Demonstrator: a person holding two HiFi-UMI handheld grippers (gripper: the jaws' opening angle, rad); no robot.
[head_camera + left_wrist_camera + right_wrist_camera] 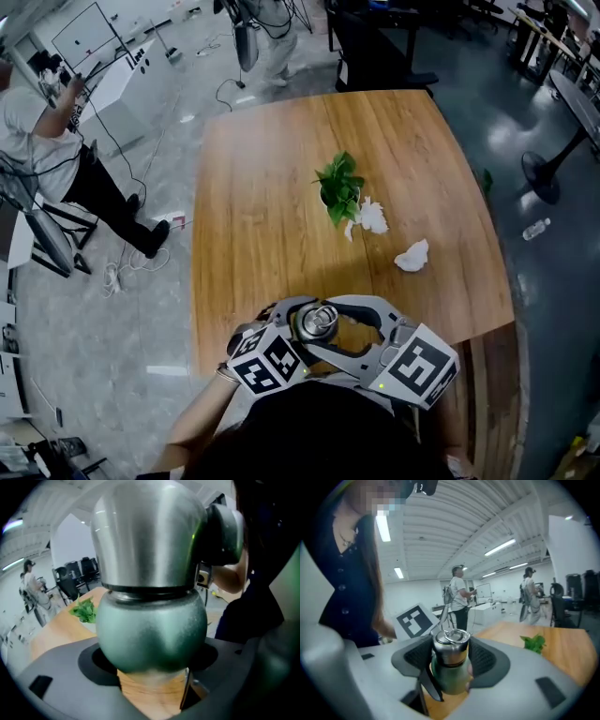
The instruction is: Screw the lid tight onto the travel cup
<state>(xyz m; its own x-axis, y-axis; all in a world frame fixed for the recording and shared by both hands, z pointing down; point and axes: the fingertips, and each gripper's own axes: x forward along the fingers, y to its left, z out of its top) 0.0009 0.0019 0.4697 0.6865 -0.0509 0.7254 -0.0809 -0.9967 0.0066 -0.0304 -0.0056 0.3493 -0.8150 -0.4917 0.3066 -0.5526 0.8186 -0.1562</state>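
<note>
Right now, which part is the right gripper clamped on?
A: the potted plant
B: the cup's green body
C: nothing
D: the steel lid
D: in the right gripper view, the right gripper has its jaws tight on either side of the steel lid, above the green body.

Strip lights (501, 547) are glowing along the ribbed white ceiling (454, 517), and the glossy grey floor (122, 319) is throwing back their glare around a wooden table (262, 187). On one side a person (47, 131) is standing near a white counter (117, 80), with cables (127, 267) trailing over the floor. A black desk (375, 47) is sitting beyond the table, and a bottle (532, 229) is lying on the darker floor.
</note>
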